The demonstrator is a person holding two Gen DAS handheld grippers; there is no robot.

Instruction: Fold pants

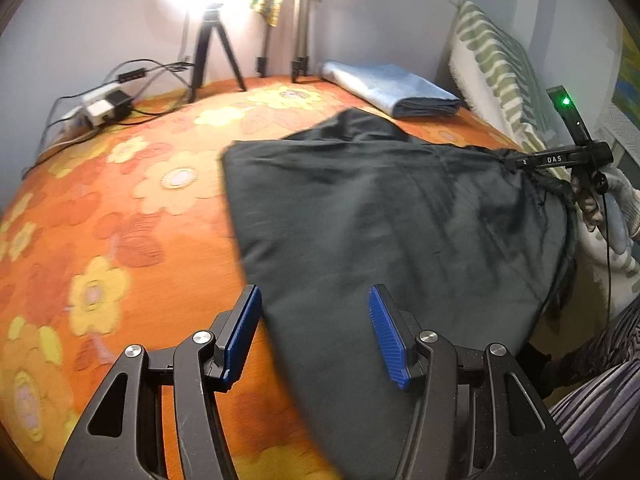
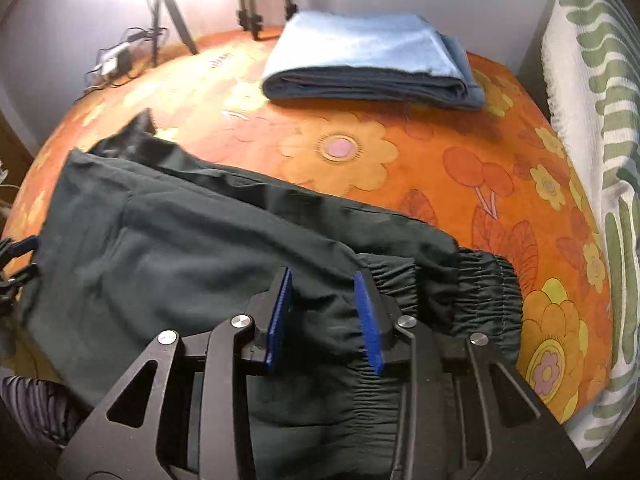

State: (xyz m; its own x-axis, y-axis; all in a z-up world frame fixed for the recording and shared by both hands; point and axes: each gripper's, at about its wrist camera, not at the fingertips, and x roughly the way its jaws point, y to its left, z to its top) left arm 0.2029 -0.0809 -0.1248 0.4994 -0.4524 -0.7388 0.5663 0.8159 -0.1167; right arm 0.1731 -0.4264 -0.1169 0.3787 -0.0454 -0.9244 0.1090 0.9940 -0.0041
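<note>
An orange bedspread printed with yellow and pink flowers covers the bed and fills both wrist views. Far beyond the left fingers, at the left against a pale wall, a power strip with tangled cables lies on the cover; to its right stand a small black tripod under a glaring lamp and the legs of a taller stand. Further right, a folded blue cloth rests on the bedspread, with a green-and-white patterned pillow propped at the right edge.

The dark pants lie spread on the bedspread ahead of both pairs of fingers, the folded blue cloth well beyond them. The left gripper hovers at the near edge of the fabric with its blue-padded fingers wide apart and nothing between them: the left pad is over bare bedspread, the right pad over the cloth. In the right wrist view, the right gripper has its fingers moderately parted around a gathered bunch of the pants at the elastic waistband, which extends to the right of the fingers; whether the pads press the cloth cannot be told. From the left wrist view the right gripper sits at the far right corner of the garment, fabric bunched at it, held by a gloved hand.
</note>
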